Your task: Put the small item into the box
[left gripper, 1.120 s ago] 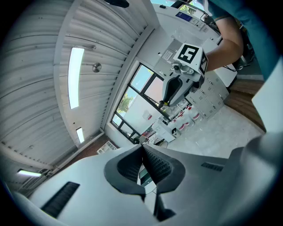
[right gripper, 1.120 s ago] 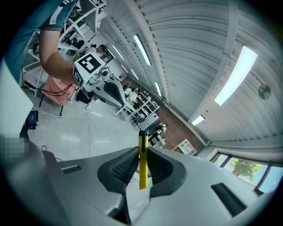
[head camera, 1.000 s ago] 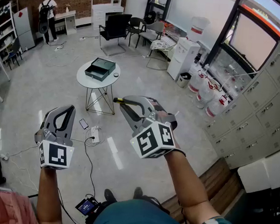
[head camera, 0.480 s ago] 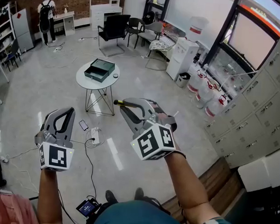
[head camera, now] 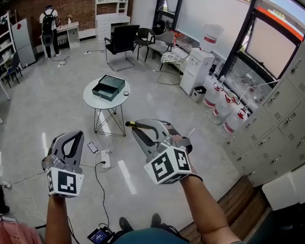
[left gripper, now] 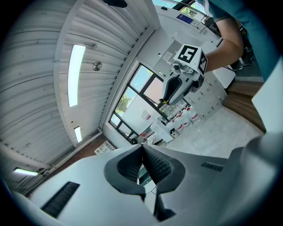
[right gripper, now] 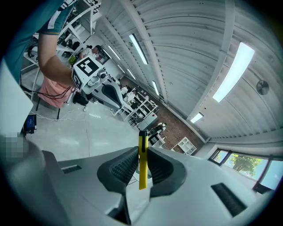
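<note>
- The right gripper (right gripper: 142, 155) has its jaws clamped on a slim yellow item (right gripper: 142, 174) with a dark tip, possibly a small cutter; the tip pokes out past the jaws.
- The left gripper (left gripper: 142, 160) has its jaws pressed together with nothing between them.
- Both are held above the floor, well apart from the open dark green box (head camera: 109, 87) on the round white table (head camera: 120, 100).

Box (head camera: 108, 87) on the round worktop (head camera: 112, 103), far ahead of me | small round piece (head camera: 126, 92) on the worktop too, just right of the box | chairs (head camera: 121, 38) behind | left gripper (head camera: 74, 134) and right gripper (head camera: 133, 126) well short of it | slim stick (right gripper: 142, 159) between the right jaws
</note>
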`<state>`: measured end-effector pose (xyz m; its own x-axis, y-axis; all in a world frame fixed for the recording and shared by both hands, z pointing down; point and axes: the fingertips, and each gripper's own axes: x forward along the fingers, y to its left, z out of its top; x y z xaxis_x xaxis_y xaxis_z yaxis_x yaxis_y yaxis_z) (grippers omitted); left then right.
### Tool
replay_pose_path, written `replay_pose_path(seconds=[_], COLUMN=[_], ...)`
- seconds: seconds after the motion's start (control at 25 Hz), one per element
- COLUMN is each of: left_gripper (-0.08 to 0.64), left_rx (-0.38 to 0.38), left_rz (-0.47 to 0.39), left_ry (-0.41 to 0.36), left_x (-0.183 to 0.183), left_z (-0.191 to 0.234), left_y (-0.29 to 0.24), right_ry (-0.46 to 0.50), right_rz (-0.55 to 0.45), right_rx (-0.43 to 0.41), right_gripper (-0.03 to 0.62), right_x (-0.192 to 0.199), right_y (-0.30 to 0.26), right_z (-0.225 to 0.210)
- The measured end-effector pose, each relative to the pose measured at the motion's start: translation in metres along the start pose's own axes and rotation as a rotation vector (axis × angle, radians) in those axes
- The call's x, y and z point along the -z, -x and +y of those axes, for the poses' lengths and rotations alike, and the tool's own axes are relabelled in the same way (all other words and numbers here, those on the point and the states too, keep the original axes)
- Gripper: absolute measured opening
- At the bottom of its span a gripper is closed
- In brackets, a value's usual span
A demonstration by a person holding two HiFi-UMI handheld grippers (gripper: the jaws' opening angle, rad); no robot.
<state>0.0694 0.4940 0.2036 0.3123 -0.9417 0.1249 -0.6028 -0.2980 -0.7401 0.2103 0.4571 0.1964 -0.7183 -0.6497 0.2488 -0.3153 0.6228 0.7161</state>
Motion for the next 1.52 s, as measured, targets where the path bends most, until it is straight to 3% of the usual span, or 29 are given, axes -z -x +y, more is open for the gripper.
replay_pose_path(seconds=[0.72,1.08,1.52], left_gripper=[0.018,0.018,0.018], left_rx=[0.015,-0.004,-0.052], left_rz=[-0.067,-0.008,0.089], left_ry=[0.011,0.021,0.032], left_x=[0.062,0.096,0.113], left_z=[0.059,0.077,0.094], left_y=[-0.002,-0.07,-0.201], right_ry=[0.01,0.006,0.006], right_rz=[0.043,-0.005,-0.082], right_rx=[0.038,-0.011,-0.095], right_gripper=[0.08,0.08,0.08], right_x=[-0.043,-0.008,0.074], right_y=[-0.07,-0.145,-0.237], right_z=[0.007,-0.028,-0.11])
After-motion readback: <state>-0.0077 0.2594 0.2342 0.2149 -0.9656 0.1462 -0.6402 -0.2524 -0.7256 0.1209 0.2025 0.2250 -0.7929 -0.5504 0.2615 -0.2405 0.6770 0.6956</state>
